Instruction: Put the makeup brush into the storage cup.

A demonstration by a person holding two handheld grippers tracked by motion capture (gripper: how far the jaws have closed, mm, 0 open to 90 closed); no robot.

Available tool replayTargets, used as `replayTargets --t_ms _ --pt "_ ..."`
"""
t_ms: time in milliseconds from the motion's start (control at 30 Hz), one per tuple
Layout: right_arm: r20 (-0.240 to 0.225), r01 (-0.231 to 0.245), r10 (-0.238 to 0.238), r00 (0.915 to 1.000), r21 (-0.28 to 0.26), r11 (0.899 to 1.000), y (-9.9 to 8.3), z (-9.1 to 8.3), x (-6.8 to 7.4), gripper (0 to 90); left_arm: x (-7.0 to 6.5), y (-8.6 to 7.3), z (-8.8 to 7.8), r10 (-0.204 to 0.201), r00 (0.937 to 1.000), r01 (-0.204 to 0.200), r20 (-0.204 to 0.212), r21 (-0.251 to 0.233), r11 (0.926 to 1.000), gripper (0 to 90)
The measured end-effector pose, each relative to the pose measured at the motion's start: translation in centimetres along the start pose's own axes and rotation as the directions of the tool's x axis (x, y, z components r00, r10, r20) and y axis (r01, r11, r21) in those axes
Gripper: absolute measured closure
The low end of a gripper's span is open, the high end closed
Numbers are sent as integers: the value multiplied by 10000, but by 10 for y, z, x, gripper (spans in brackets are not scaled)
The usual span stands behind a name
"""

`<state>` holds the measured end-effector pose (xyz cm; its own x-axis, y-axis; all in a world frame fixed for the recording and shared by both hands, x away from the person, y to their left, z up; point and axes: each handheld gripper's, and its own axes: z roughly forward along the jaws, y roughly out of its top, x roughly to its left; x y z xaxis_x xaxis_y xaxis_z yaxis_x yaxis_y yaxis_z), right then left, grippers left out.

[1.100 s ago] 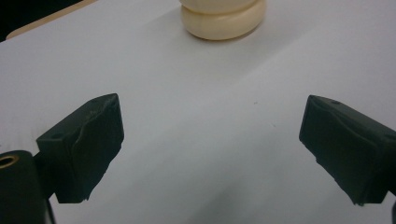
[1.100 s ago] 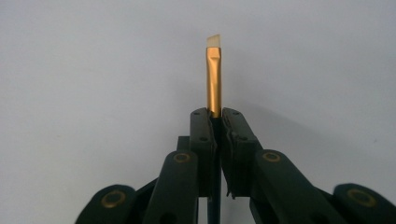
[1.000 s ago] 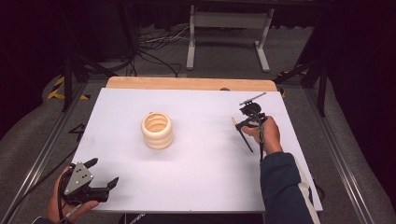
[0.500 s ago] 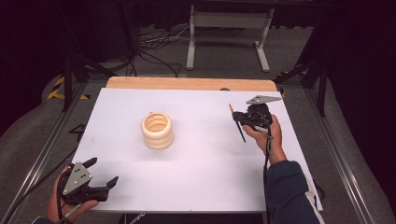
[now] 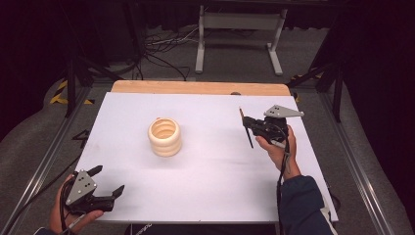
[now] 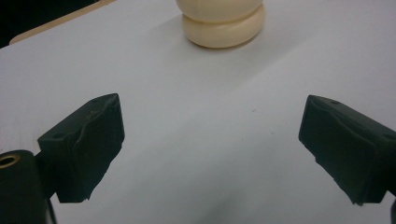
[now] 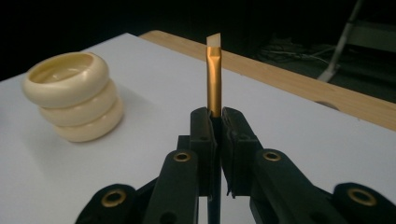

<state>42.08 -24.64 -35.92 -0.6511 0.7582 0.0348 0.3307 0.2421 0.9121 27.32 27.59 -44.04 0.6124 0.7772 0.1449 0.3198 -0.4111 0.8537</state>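
The right gripper [image 5: 247,123] is pinching a thin stick, which looks like a brush [image 7: 214,74]. The two black jaws are pressed tight on it. In the right gripper view the brush stands straight up out of the jaws. It has a gold band and a pale slanted tip. In the high view the brush is a dark thin line held off the table, on the right side of the white sheet [image 5: 205,191]. It touches nothing but the jaws.

A cream pot [image 5: 165,136] sits near the middle of the sheet. It looks like three fat rings stacked up, and it is open at the top. I cannot tell if there is anything inside. The pot is well apart from the brush, off to its left.

The left gripper [image 5: 105,183] is at the near left corner of the sheet. Its jaws are spread wide and hold nothing. In the left gripper view the pot [image 6: 220,21] shows far ahead of the two open jaws.

I think the job is to put the brush into the pot. The first part is done, because the brush is picked up and held well. What is left is to carry it over to the pot, line it up above the opening, lower it in, and let go.
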Motion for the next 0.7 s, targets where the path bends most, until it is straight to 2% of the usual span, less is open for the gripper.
replayTargets --t_ms 133,333,533,700 --pt "-213 105 -117 9997 -531 9985 1 -5 5 841 0 0 0 38 10000 -38 -3 41 10000 76" --pt "-468 132 -178 9987 -982 9951 3 -7 11 841 0 0 0 26 10000 -26 -1 21 10000 77" --pt "-814 157 -300 9962 -1707 9852 9 -7 22 841 -1 0 1 95 10000 -95 10 48 9999 76" --pt "-983 199 -409 9943 -2057 9784 14 -6 31 841 -1 0 0 62 10000 -62 5 37 10000 76"
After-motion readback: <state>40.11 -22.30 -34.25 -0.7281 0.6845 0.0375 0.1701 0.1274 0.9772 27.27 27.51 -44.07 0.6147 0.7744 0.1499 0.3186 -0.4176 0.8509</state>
